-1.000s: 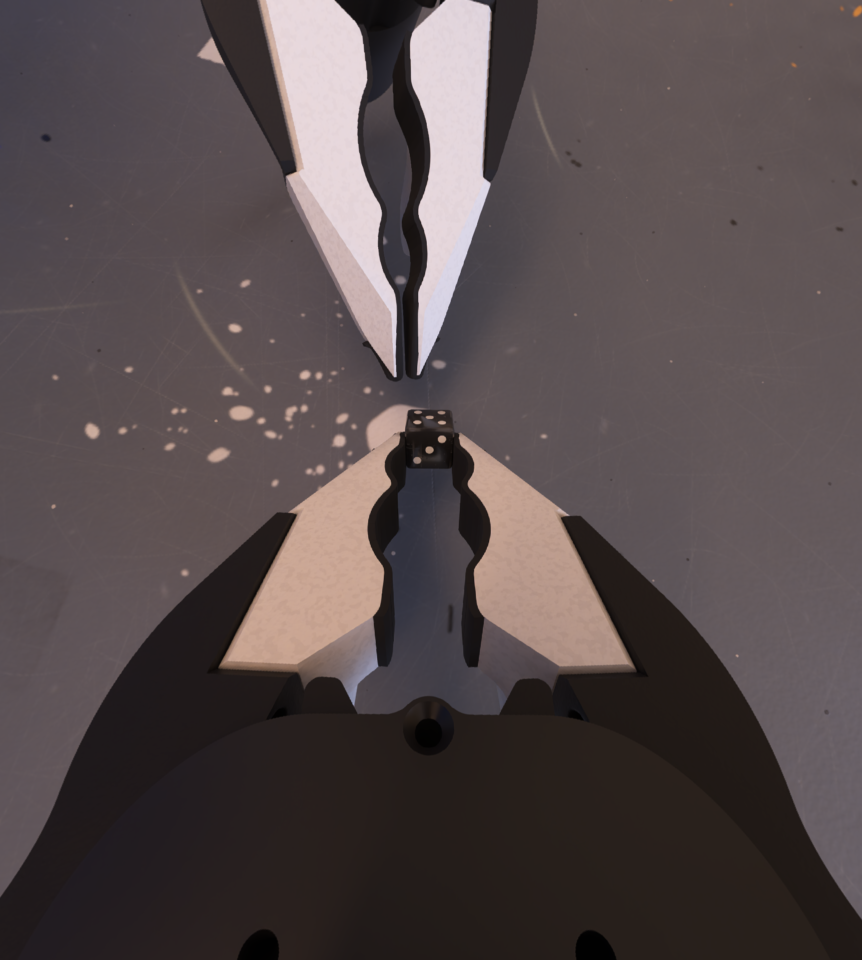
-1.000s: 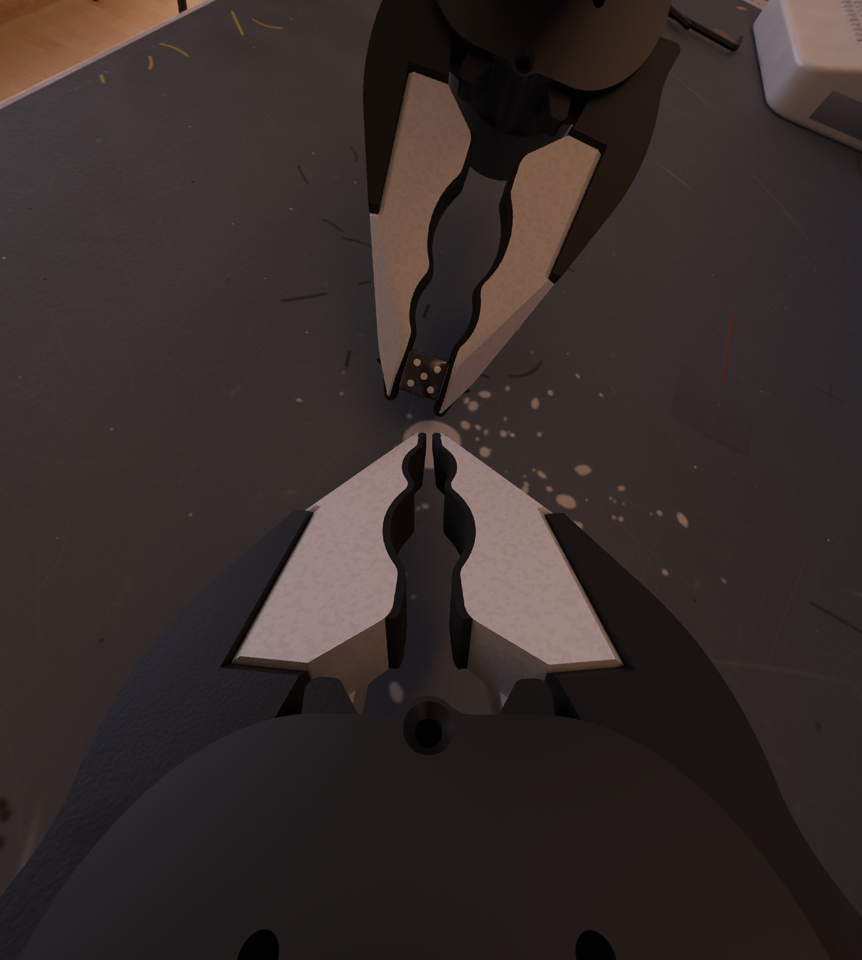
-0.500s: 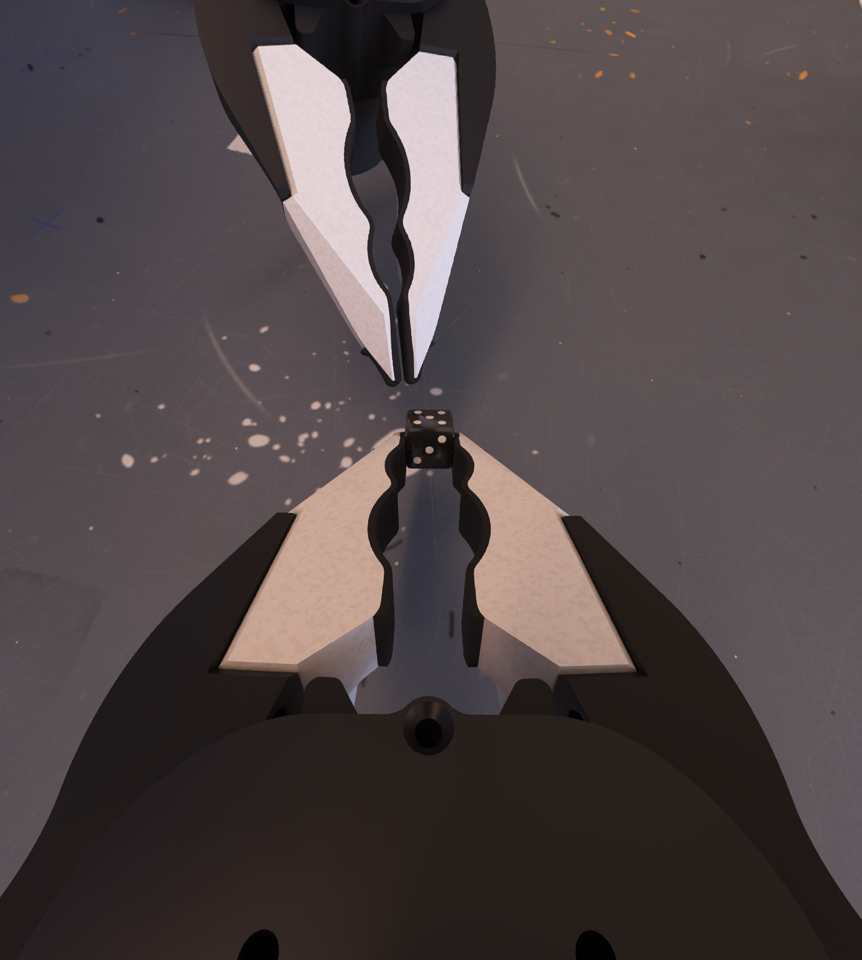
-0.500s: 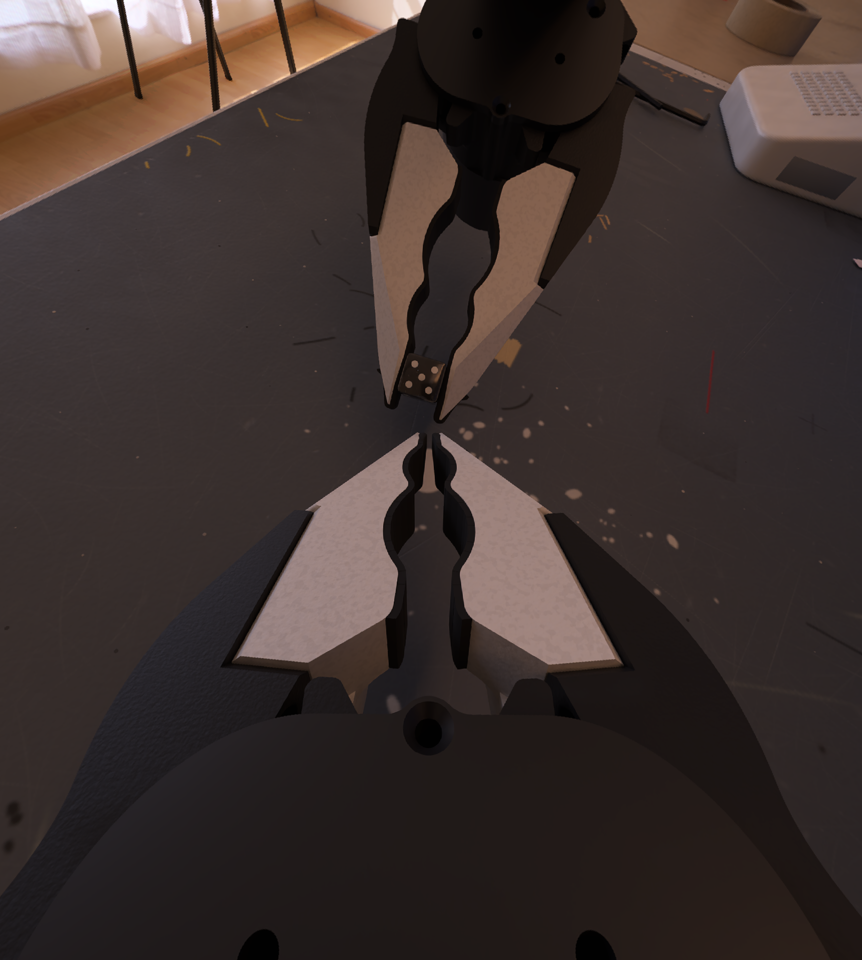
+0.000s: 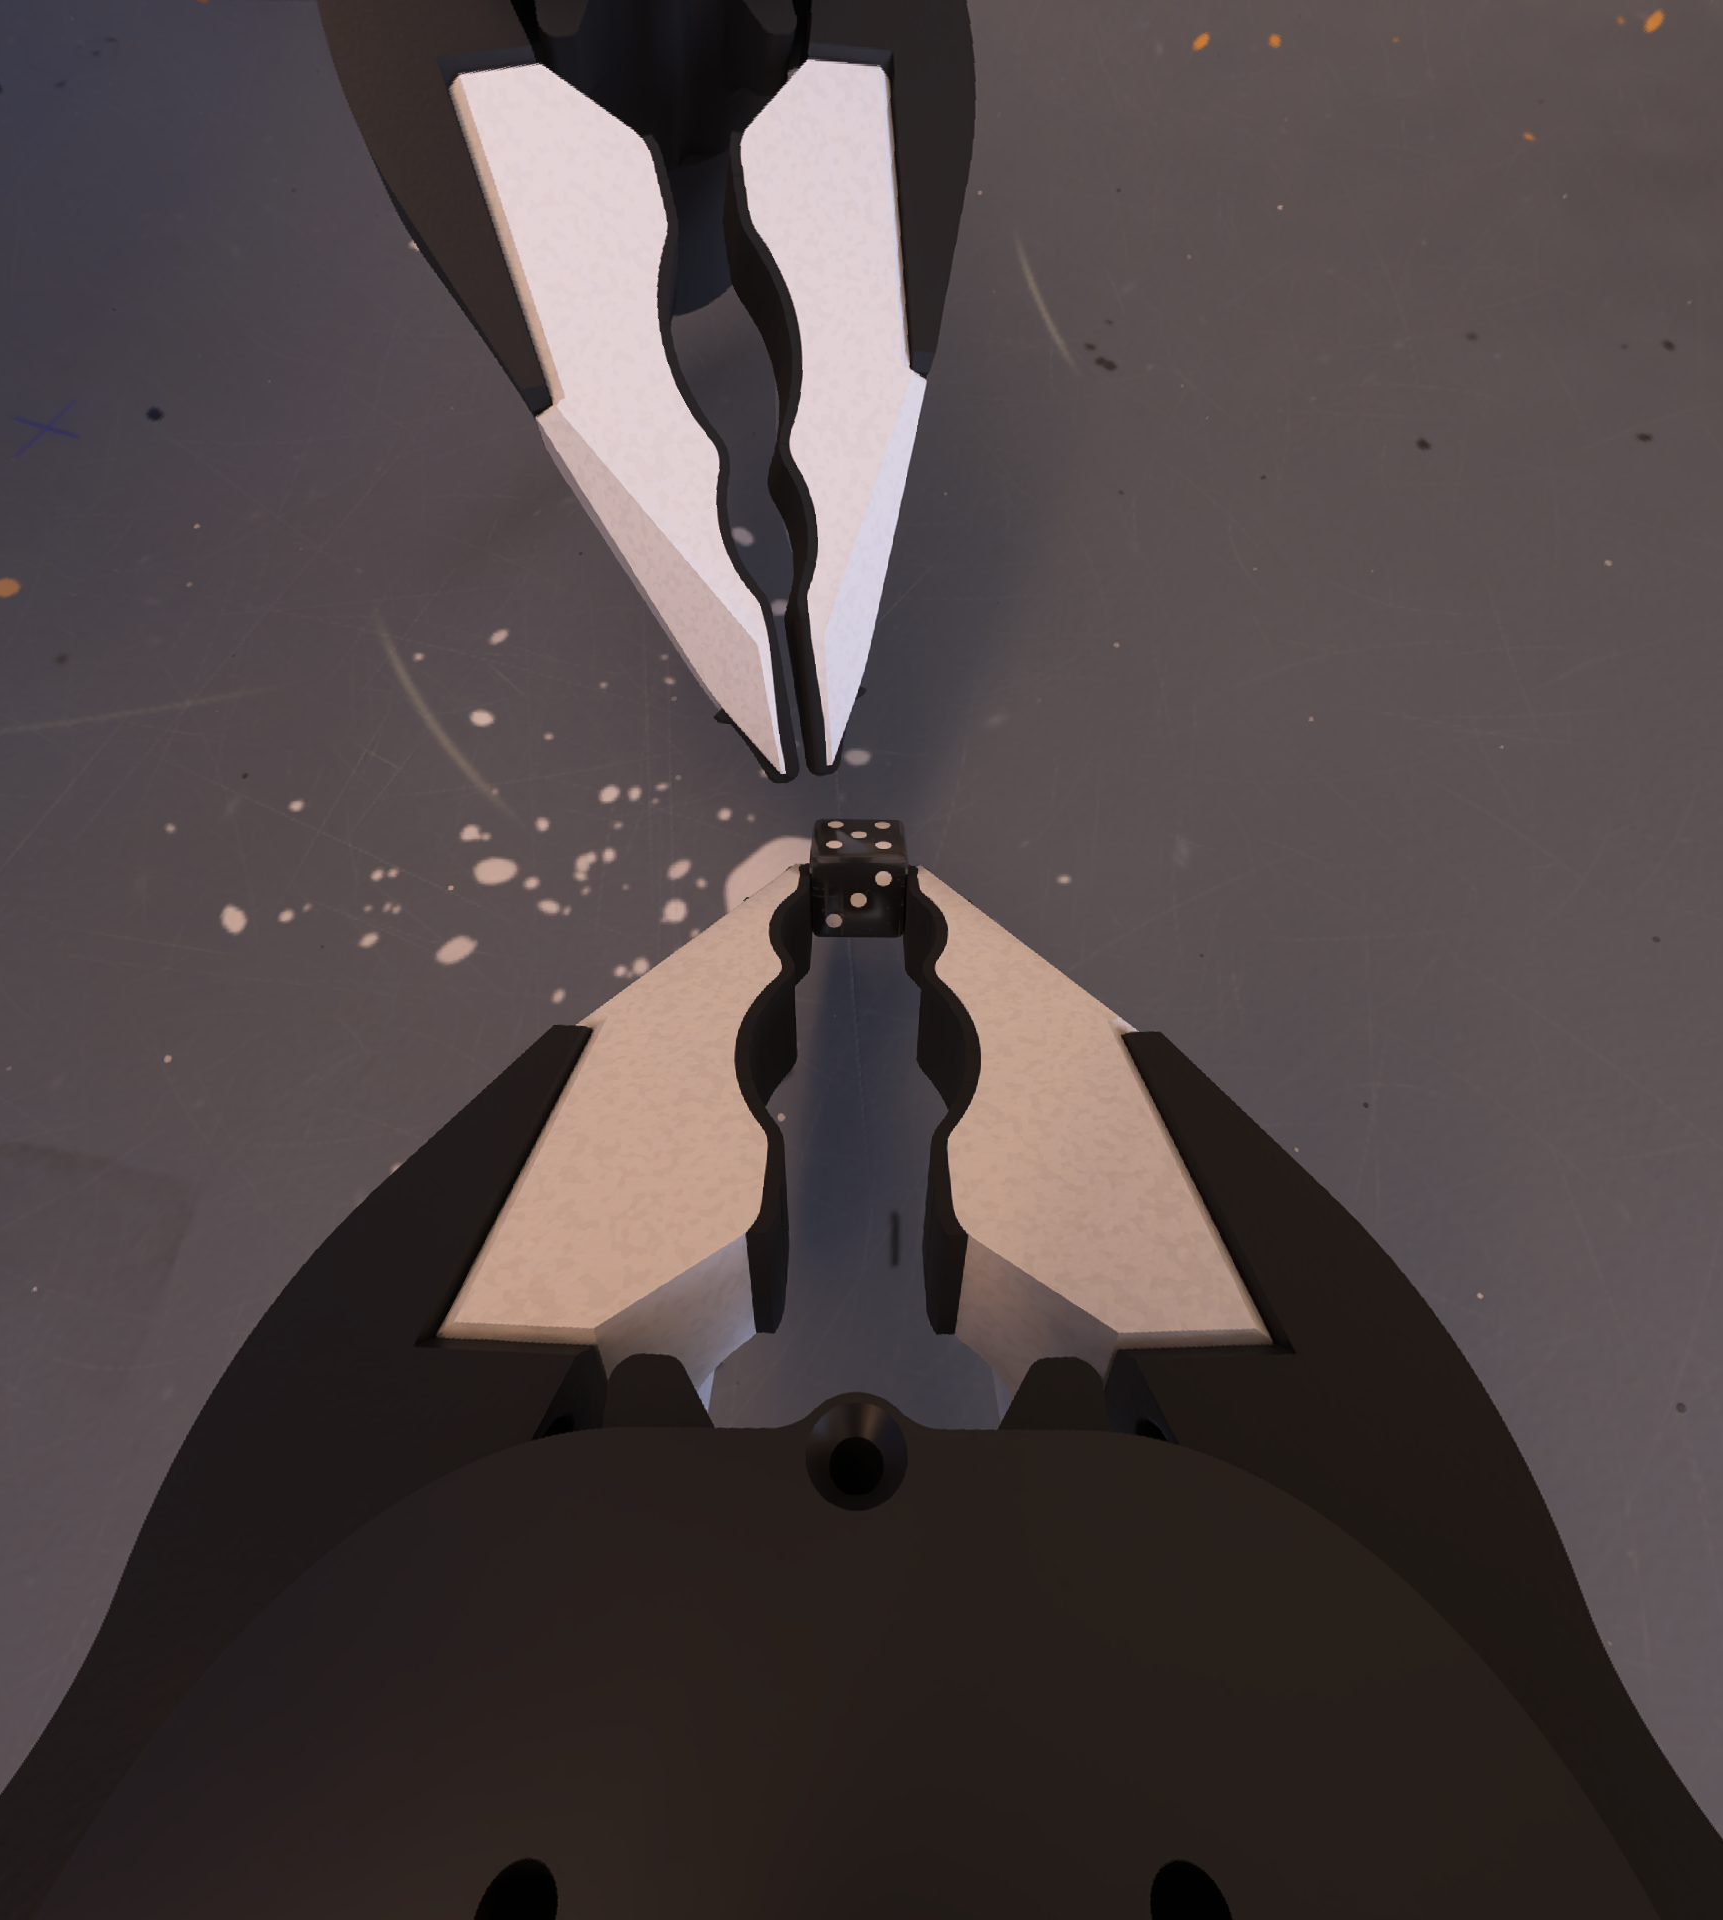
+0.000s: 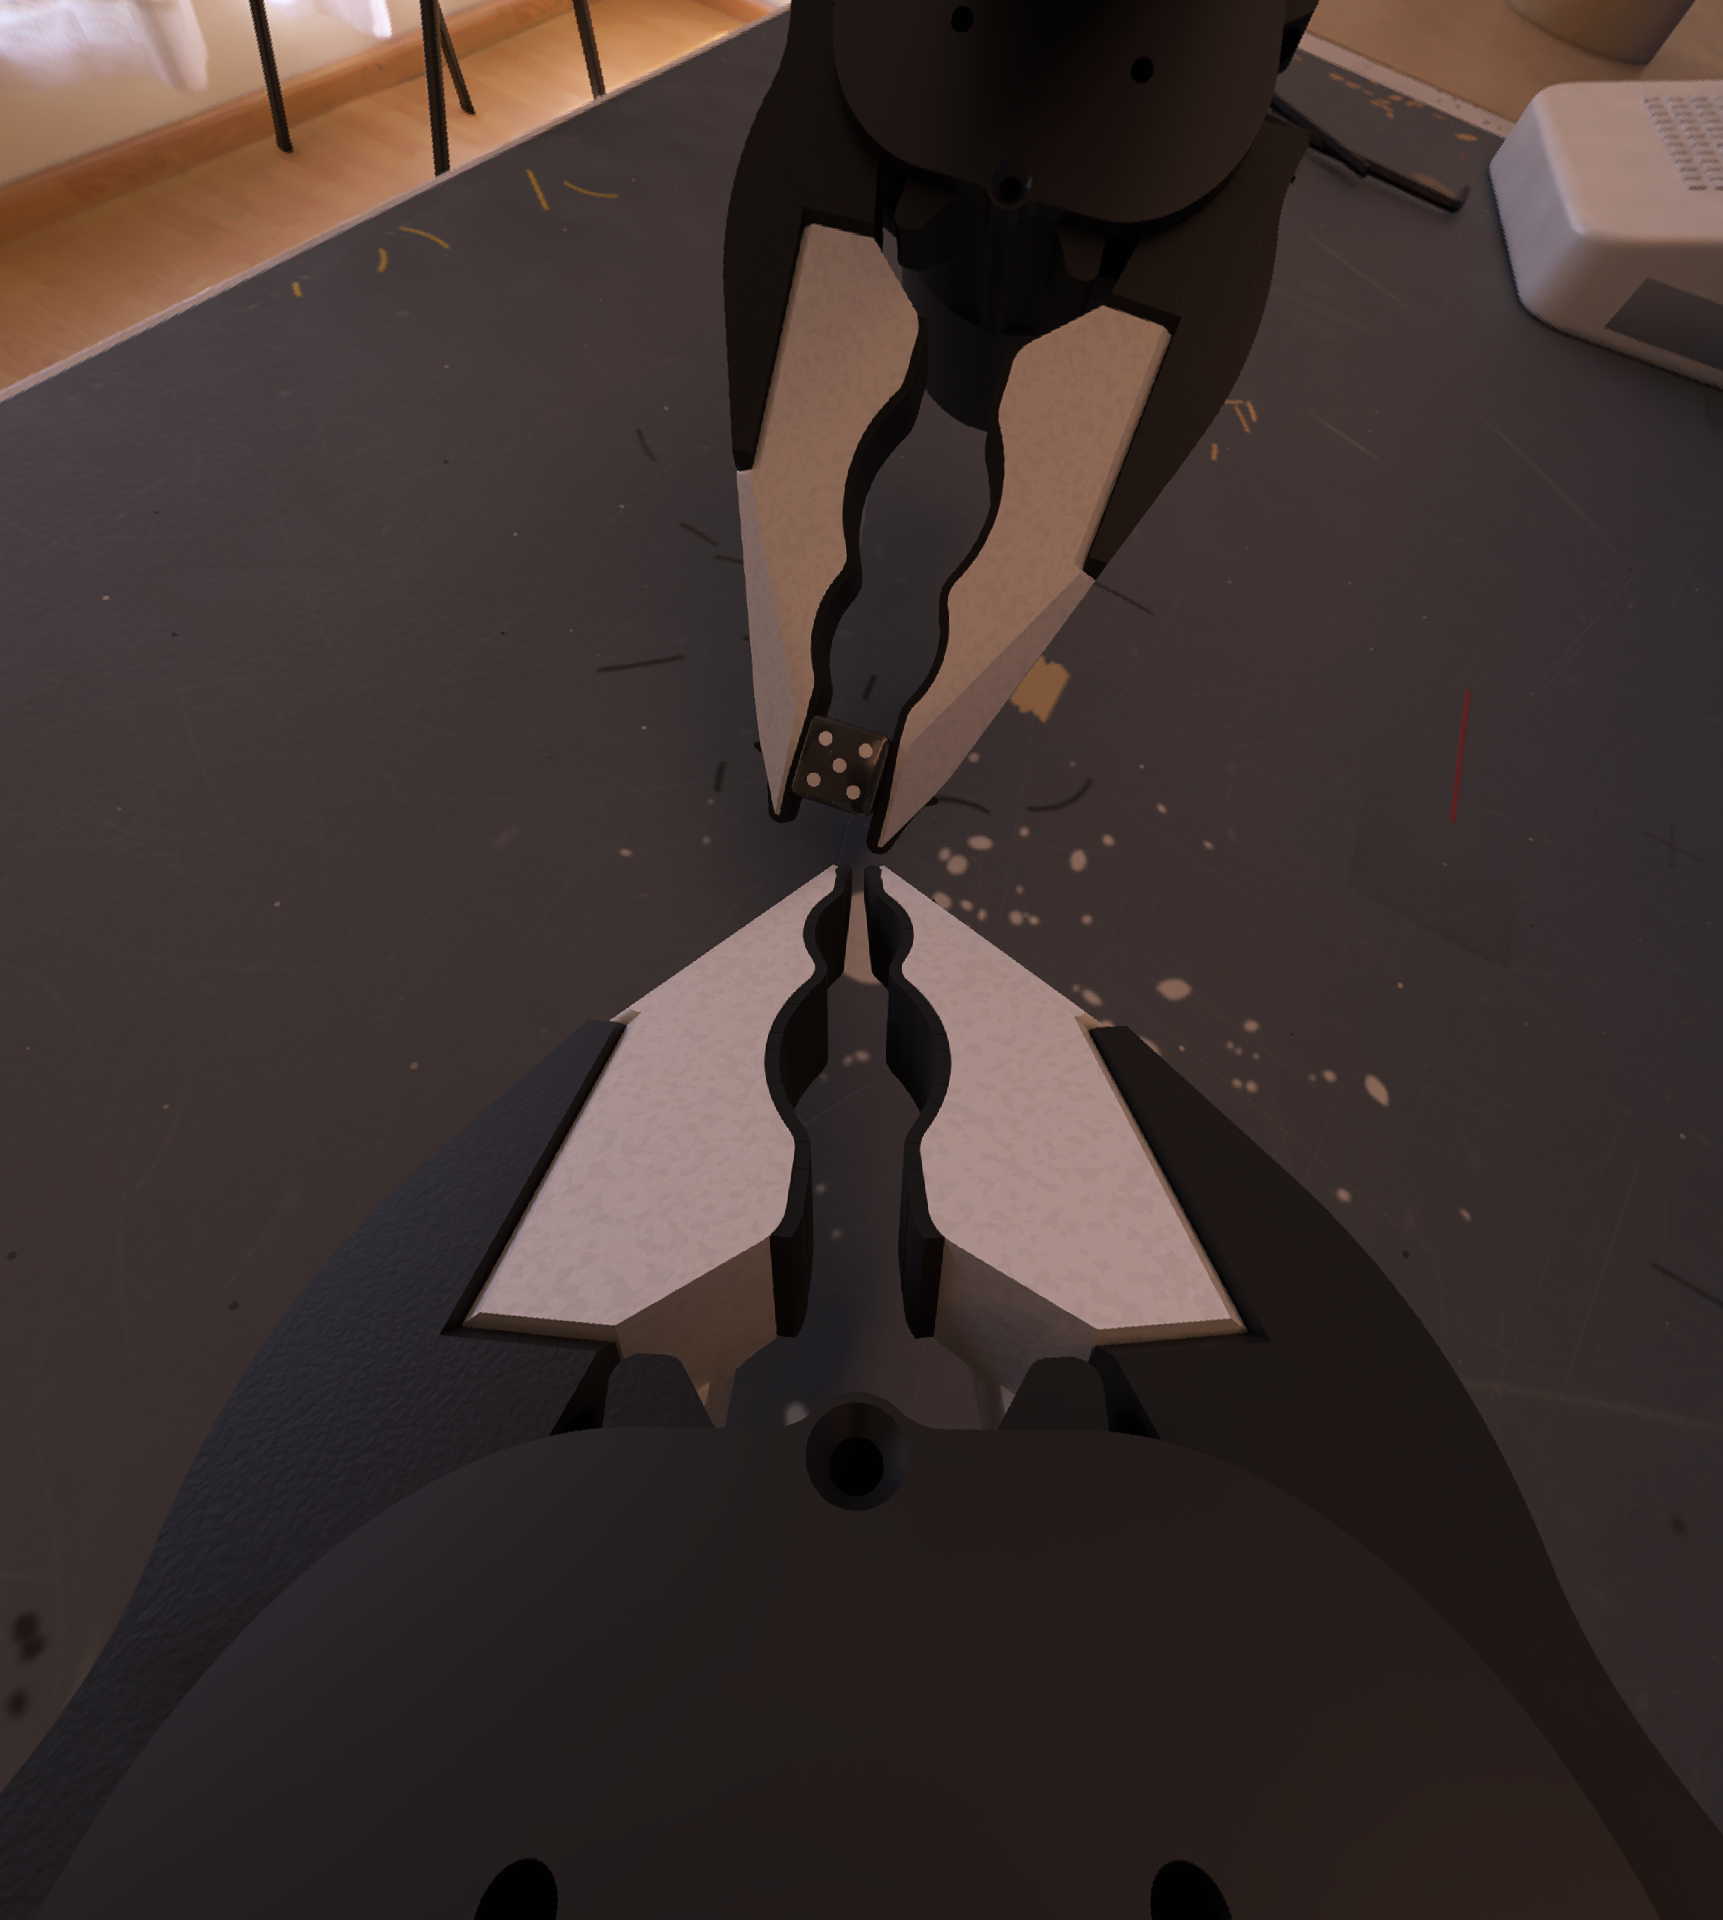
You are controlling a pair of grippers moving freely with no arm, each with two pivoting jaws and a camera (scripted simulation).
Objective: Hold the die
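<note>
A small black die (image 5: 859, 878) with white pips is pinched between the fingertips of my left gripper (image 5: 859, 883), held above the dark table. In the right wrist view the same die (image 6: 839, 766) shows between the left gripper's tips (image 6: 833, 816), facing me. My right gripper (image 6: 857, 878) is shut and empty, its tips nearly touching each other. It points at the left gripper tip to tip, a short gap apart. In the left wrist view the right gripper (image 5: 801, 771) hangs just beyond the die, not touching it.
The dark grey table (image 6: 265, 675) carries pale paint spots (image 5: 493, 871) and scratches. A white box-shaped device (image 6: 1667, 239) stands at the back right. The table's far edge (image 6: 213, 301) borders a wooden floor with black metal legs.
The left gripper keeps the die pinched throughout. Both grippers have tilted and shifted a little, so more floor and the white device come into the right wrist view. The gap between the tips stays small.
</note>
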